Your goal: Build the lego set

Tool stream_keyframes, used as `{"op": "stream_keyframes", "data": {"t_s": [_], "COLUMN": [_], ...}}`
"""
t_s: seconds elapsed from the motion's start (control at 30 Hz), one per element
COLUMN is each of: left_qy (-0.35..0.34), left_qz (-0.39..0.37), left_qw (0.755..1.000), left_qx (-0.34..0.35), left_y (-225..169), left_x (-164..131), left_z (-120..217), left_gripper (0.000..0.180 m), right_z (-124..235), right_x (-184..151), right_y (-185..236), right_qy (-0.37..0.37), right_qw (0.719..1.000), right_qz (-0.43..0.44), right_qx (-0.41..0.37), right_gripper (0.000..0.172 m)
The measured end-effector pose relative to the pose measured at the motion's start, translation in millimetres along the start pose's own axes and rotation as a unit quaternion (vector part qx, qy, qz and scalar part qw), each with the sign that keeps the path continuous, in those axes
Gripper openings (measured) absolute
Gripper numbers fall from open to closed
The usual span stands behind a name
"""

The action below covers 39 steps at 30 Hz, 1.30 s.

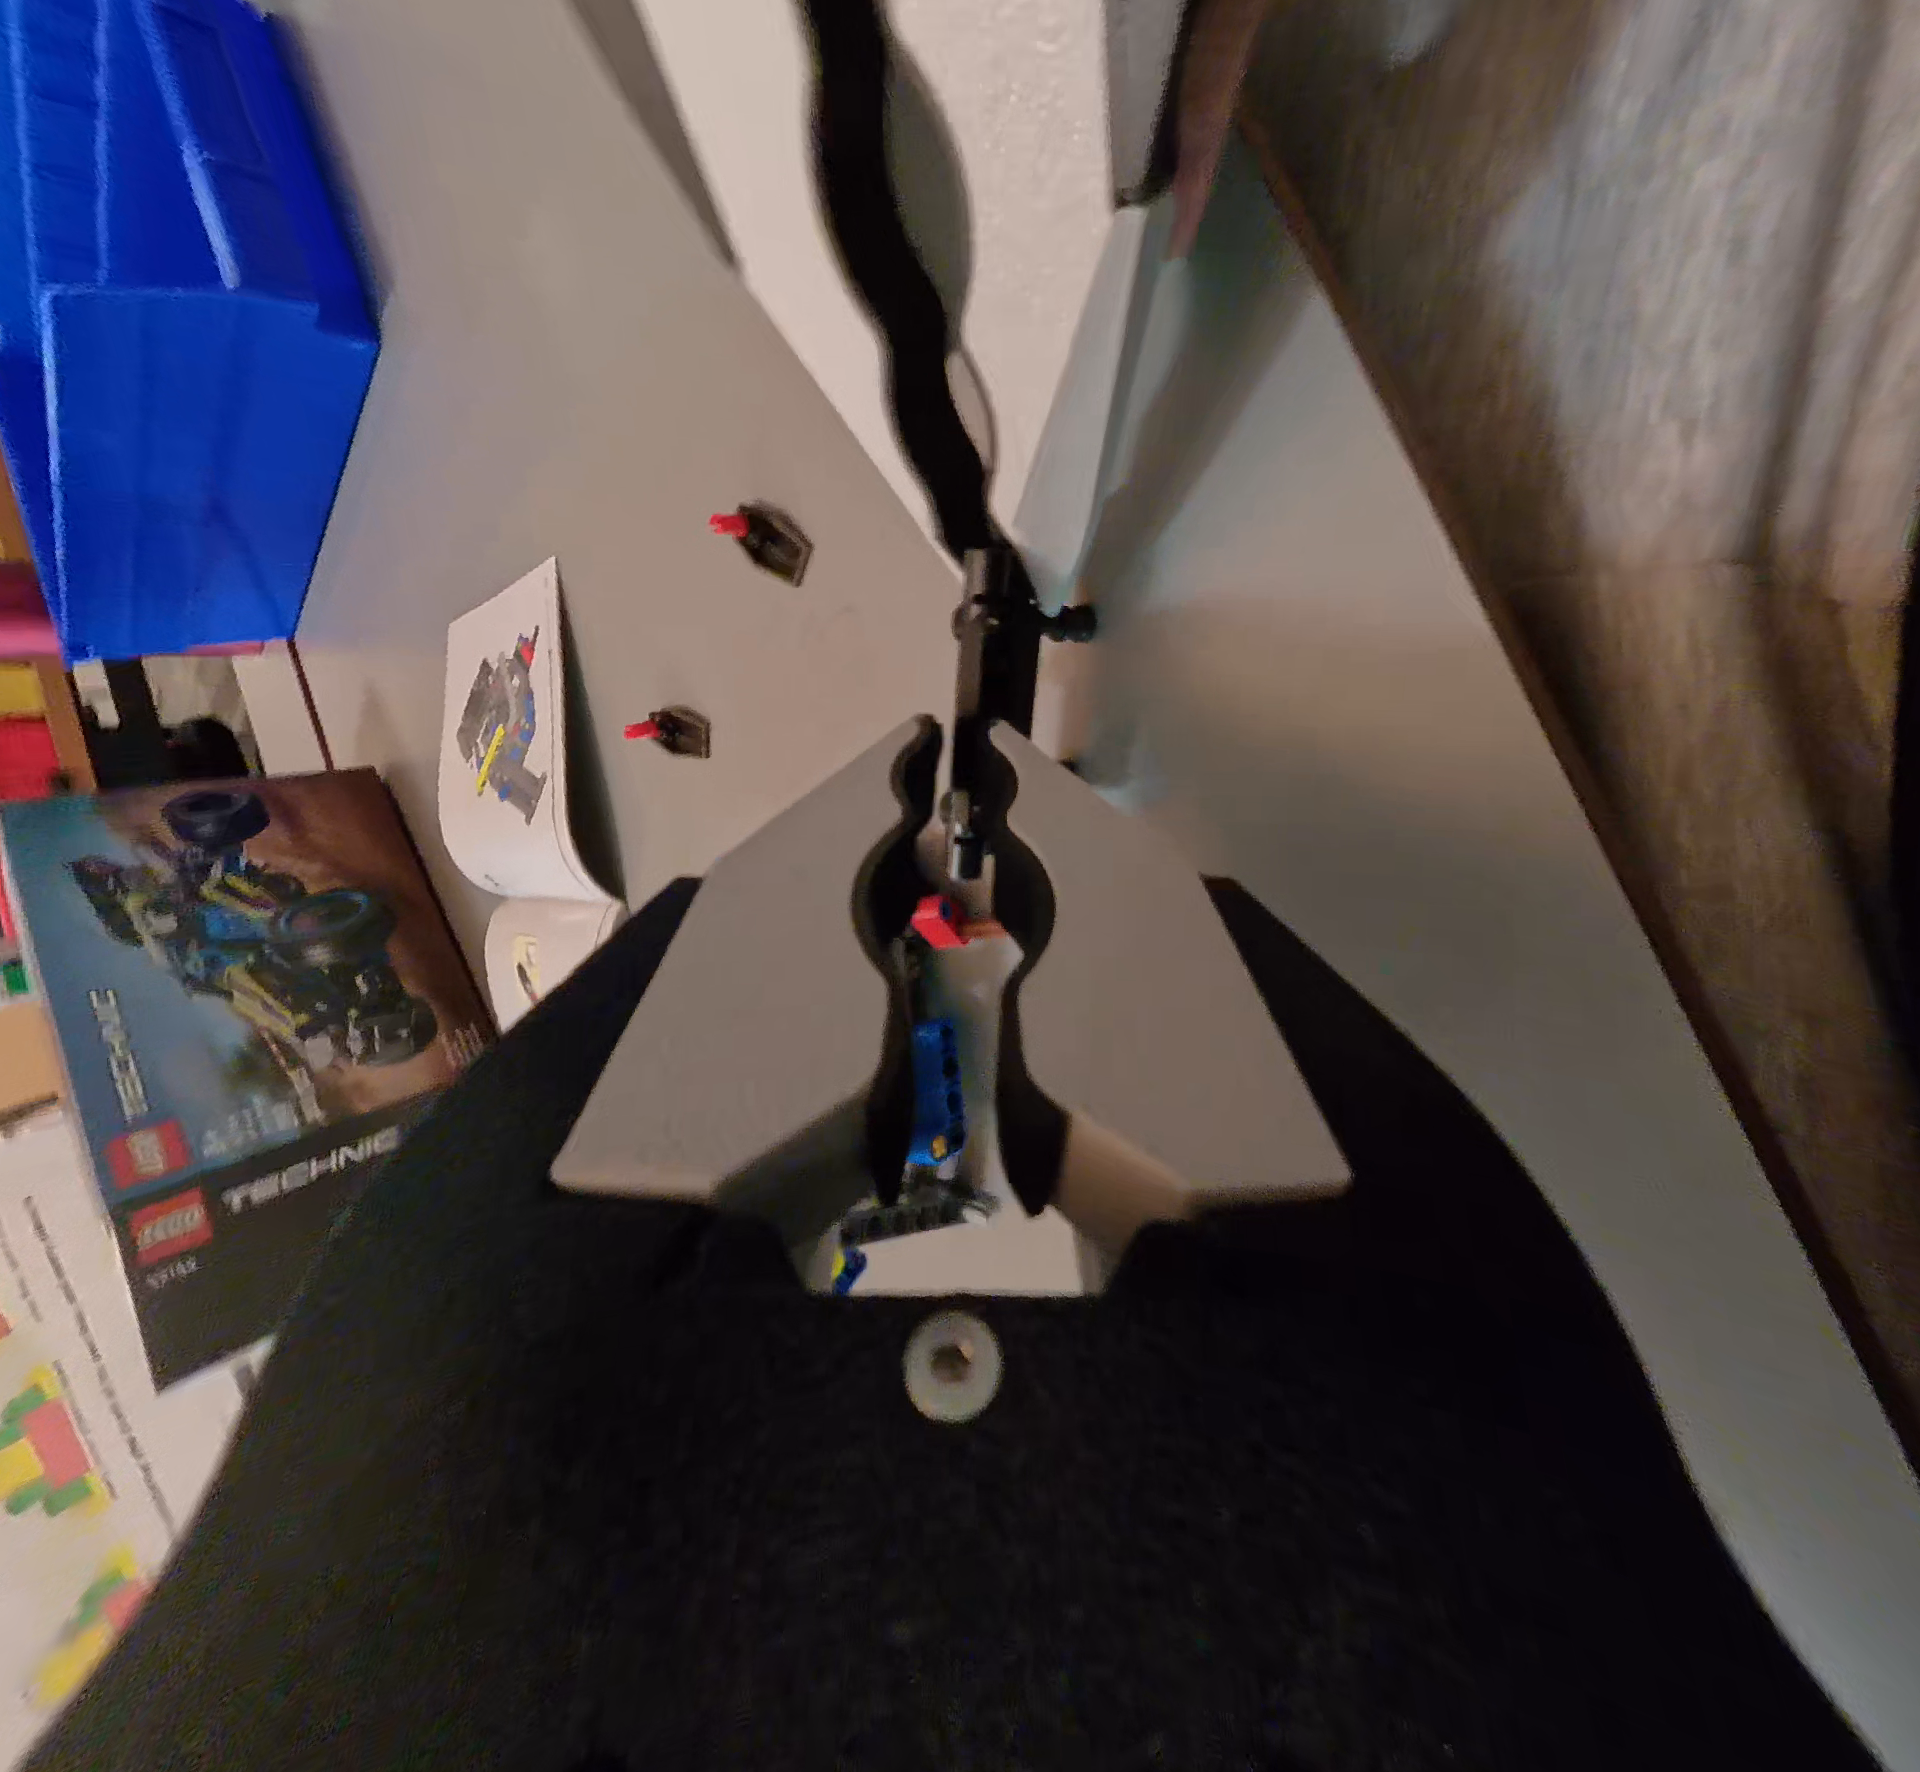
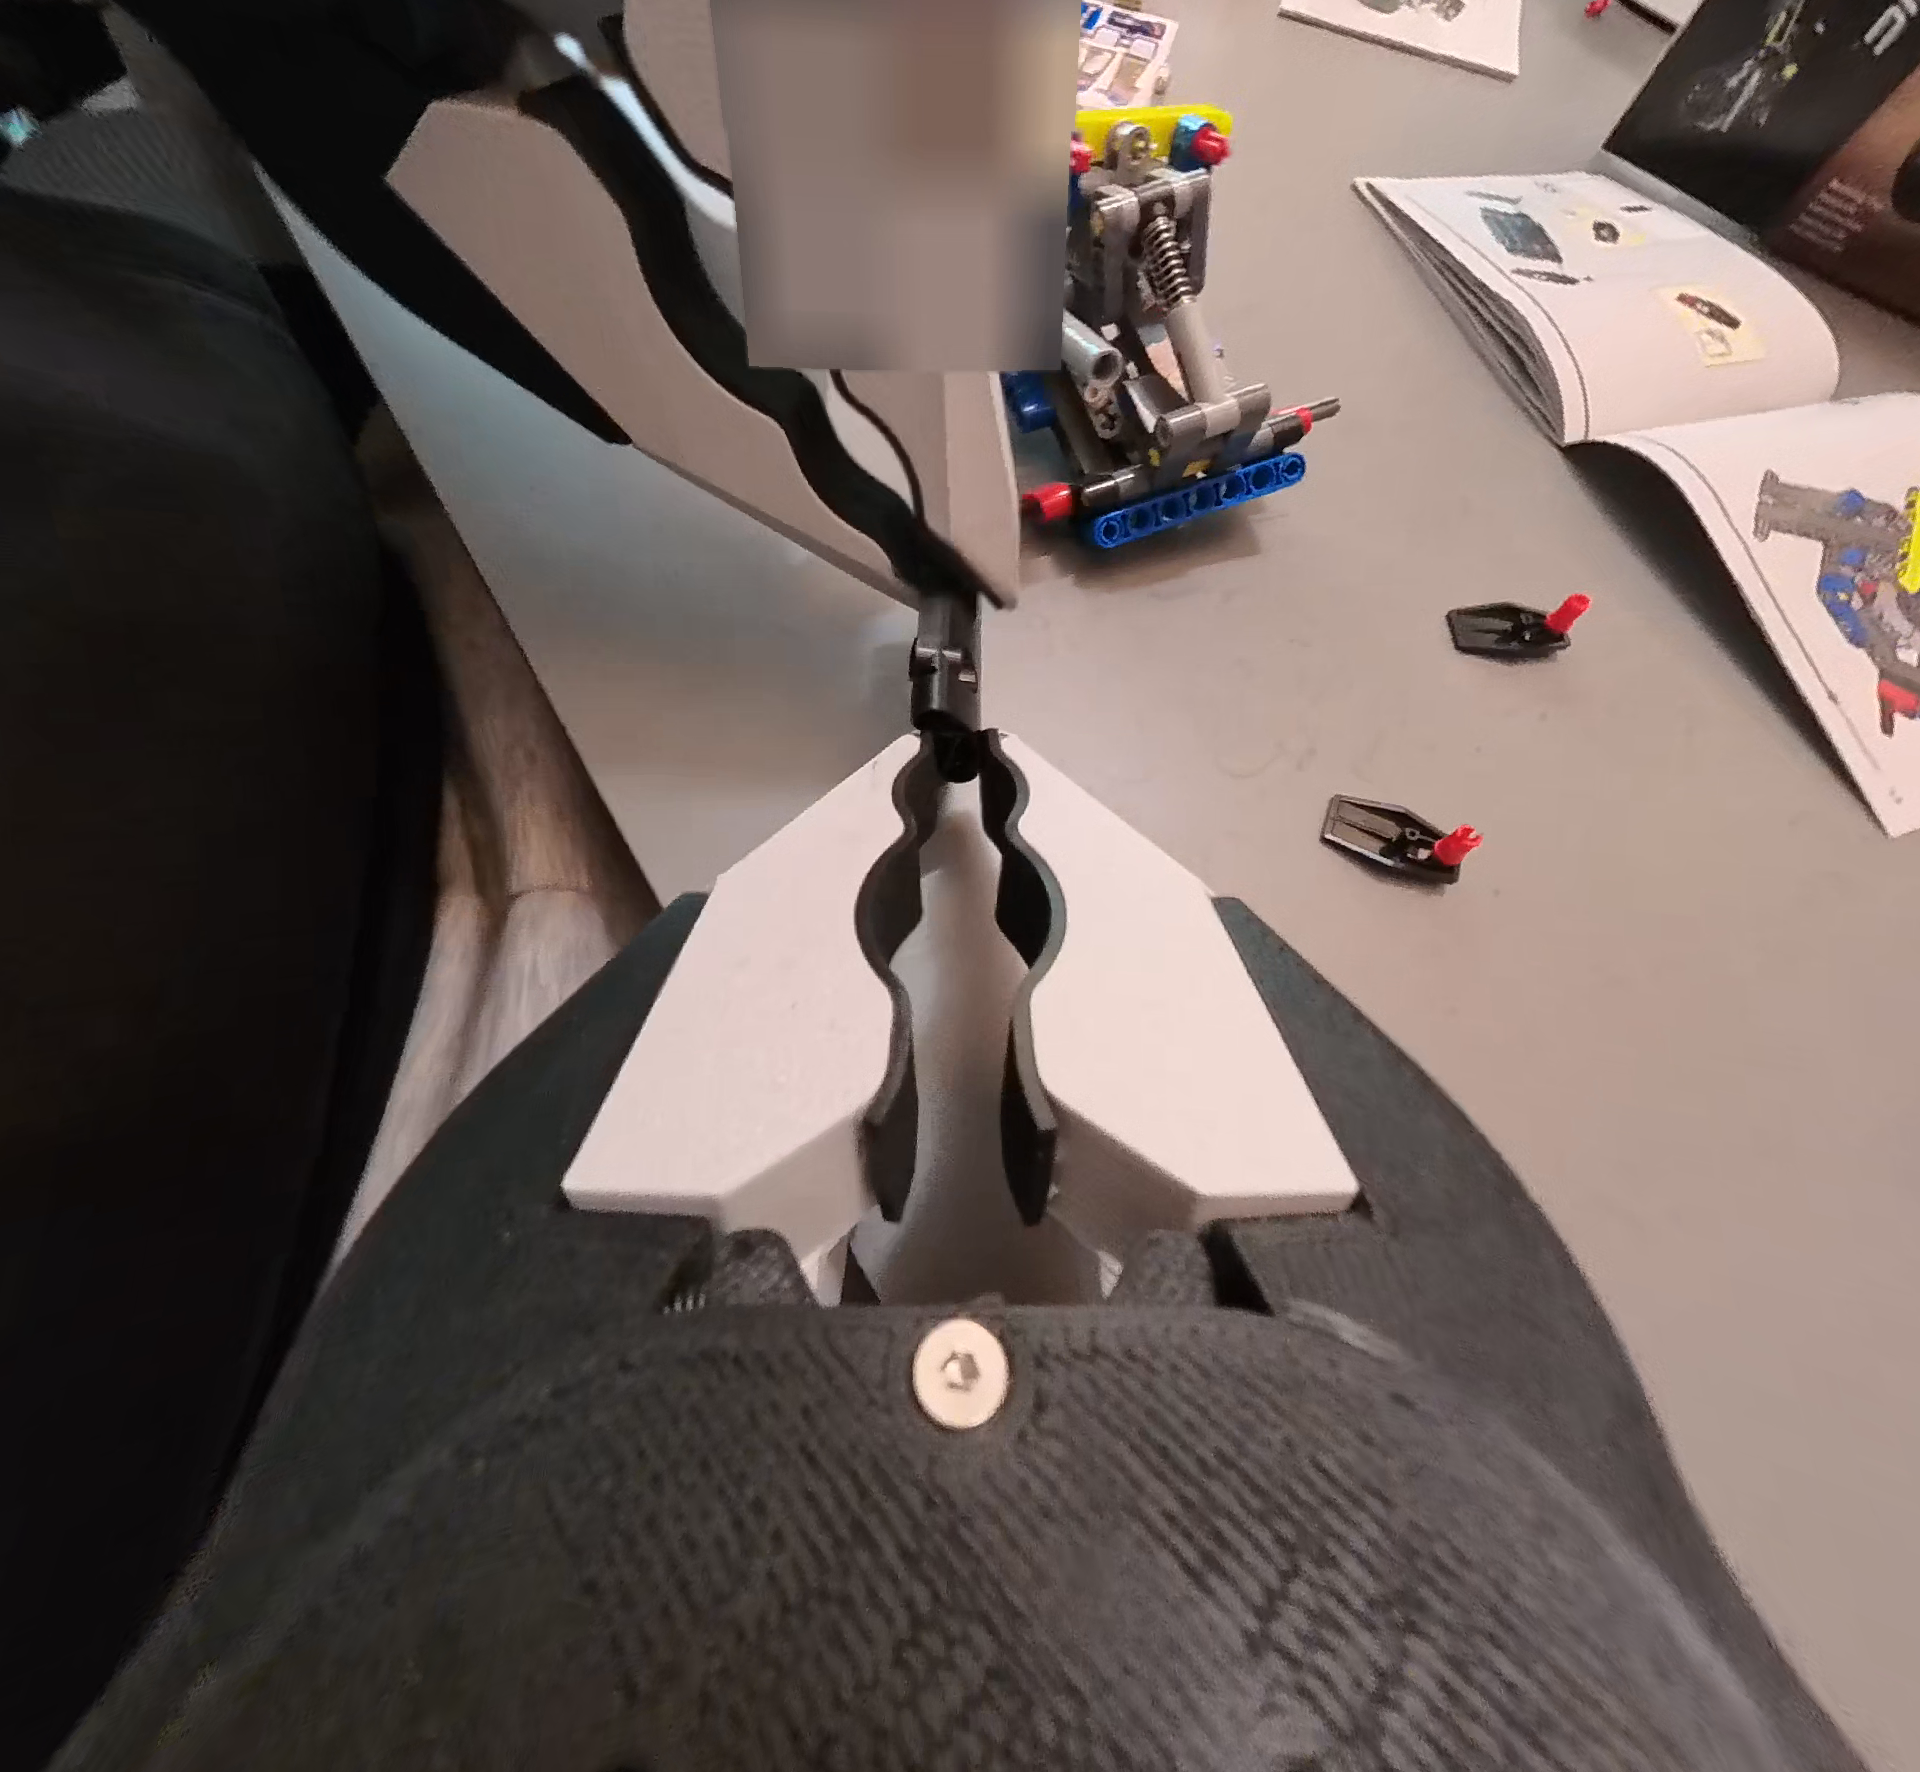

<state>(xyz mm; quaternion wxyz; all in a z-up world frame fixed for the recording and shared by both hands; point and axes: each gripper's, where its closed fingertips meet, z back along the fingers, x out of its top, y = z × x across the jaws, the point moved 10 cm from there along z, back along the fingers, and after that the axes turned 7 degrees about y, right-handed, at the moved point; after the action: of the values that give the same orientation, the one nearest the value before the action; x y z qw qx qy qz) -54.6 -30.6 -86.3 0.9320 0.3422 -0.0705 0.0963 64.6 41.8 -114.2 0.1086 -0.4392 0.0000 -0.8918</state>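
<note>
Gripping opposite ends of one black part (image 2: pixel 943 673), the left gripper (image 1: pixel 966 735) and right gripper (image 2: pixel 956 756) meet tip to tip above the grey table (image 2: pixel 1195 735), near its front edge. Two black plates (image 2: pixel 1392 839) with red pins, a model (image 2: pixel 1153 340) and a booklet (image 2: pixel 1621 320) lie well apart rightward, with bare tabletop between.

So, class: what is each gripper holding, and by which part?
Both grippers share one small black connector piece: the left gripper pinches its far end, and the right gripper pinches the black pin at its near end.
</note>
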Motion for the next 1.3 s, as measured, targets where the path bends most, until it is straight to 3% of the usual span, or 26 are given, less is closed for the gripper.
{"op": "stream_keyframes", "data": {"t_s": [0.07, 0.2, 0.37, 0.5, 0.87, 1.1, 1.3], "left_qy": [-0.01, -0.077, -0.063, -0.045, -0.026, -0.011, 0.002], "left_qz": [0.04, 0.073, 0.062, 0.026, -0.012, -0.043, -0.097], "left_qw": [0.999, 0.992, 0.995, 0.993, 0.994, 0.992, 0.98], "left_qx": [0.021, 0.066, 0.051, 0.105, 0.107, 0.114, 0.173], "left_y": [3, -9, -36, -37, -28, -27, -37], "left_x": [-4, -15, -18, -11, -2, 1, 1], "left_z": [4, 24, 16, 6, -9, -10, -12], "left_gripper": [0.021, 0.016, 0.009, 0.002, 0.012, 0.003, 0.003], "right_z": [-2, -1, -2, -4, -5, -5, -4], "right_x": [0, -2, -3, -3, -2, 0, 1], "right_y": [-1, -8, -18, -24, -21, -16, -9], "right_qy": [-0.01, -0.009, -0.004, -0.001, 0.0, 0.002, -0.006], "right_qw": [0.999, 0.996, 0.986, 0.979, 0.982, 0.988, 0.995], "right_qz": [-0.035, -0.083, -0.144, -0.175, -0.158, -0.124, -0.088], "right_qx": [0.021, 0.032, 0.08, 0.108, 0.102, 0.091, 0.049], "right_gripper": [0.006, 0.006, 0.005, 0.006, 0.005, 0.006, 0.007]}}
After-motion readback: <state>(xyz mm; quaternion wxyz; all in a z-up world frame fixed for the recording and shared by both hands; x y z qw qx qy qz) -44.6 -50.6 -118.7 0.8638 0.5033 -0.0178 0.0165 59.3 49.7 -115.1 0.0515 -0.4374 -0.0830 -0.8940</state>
